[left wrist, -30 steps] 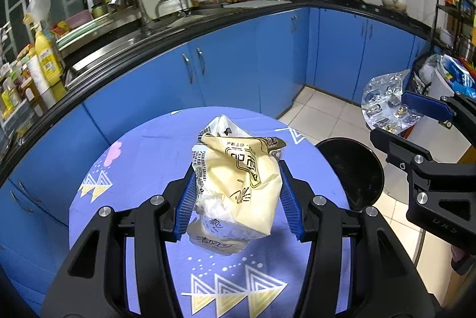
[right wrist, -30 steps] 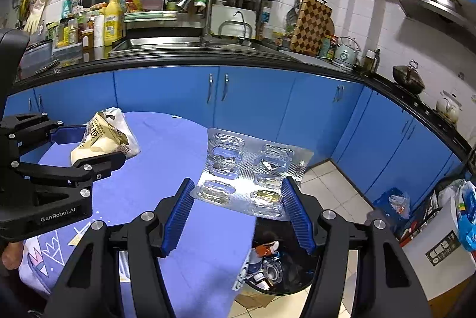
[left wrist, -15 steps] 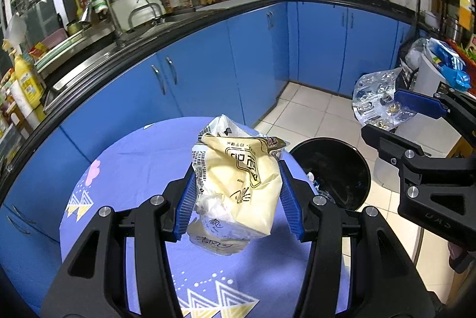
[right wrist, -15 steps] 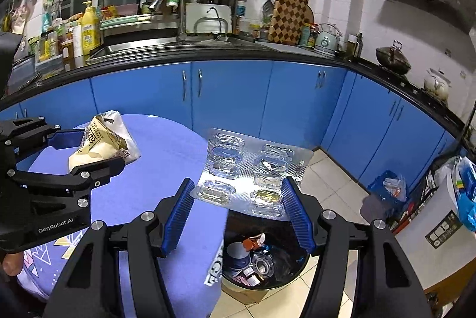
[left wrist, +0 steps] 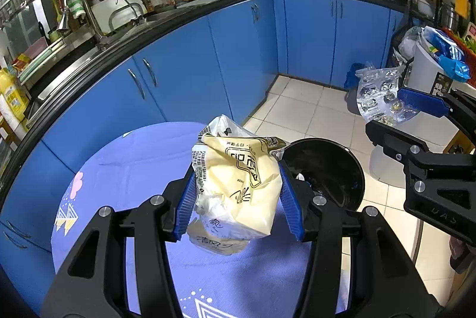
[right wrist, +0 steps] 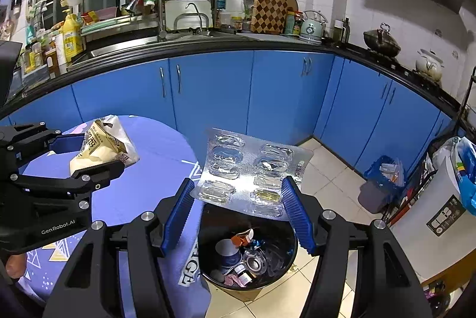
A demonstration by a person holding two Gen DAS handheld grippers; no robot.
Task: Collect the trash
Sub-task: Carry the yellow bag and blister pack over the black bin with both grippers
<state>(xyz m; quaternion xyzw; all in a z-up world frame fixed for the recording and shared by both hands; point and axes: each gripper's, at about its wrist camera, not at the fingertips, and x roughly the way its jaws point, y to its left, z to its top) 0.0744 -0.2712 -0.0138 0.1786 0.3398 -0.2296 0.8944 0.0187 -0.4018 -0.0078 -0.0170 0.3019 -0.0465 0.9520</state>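
Right now both grippers carry trash toward the black trash bin (right wrist: 248, 255) on the tiled floor beside the round table (left wrist: 134, 169). The left gripper (left wrist: 238, 199) is clamped on a crumpled yellow snack wrapper (left wrist: 238, 184), blue pads pressing both sides, and the wrapper hangs above the table's edge with the bin mouth just to its right. The right gripper (right wrist: 236, 210) is closed on a silver blister pack (right wrist: 253, 169), pinched by its two side edges and held flat, tilted up, directly over the bin opening.

Judgement on doing the drop well:
- Right side looks ready first: the pack sits over the bin, which already holds cups and scraps. Part the jaws there, low enough that the light foil does not flutter out.
- The pack is stiff and wider than deep; tipping its far edge down before release should help it slide in rather than bridge the rim.
- Left side needs more travel rightward: the wrapper is over cloth, not yet over the bin. Release too soon and it lands on the table or the floor.
- Keep the two grippers apart over the bin; they are near each other, so stagger the drops.
- The wrapper is light and may cling to a pad; hard to tell if anything is inside it.
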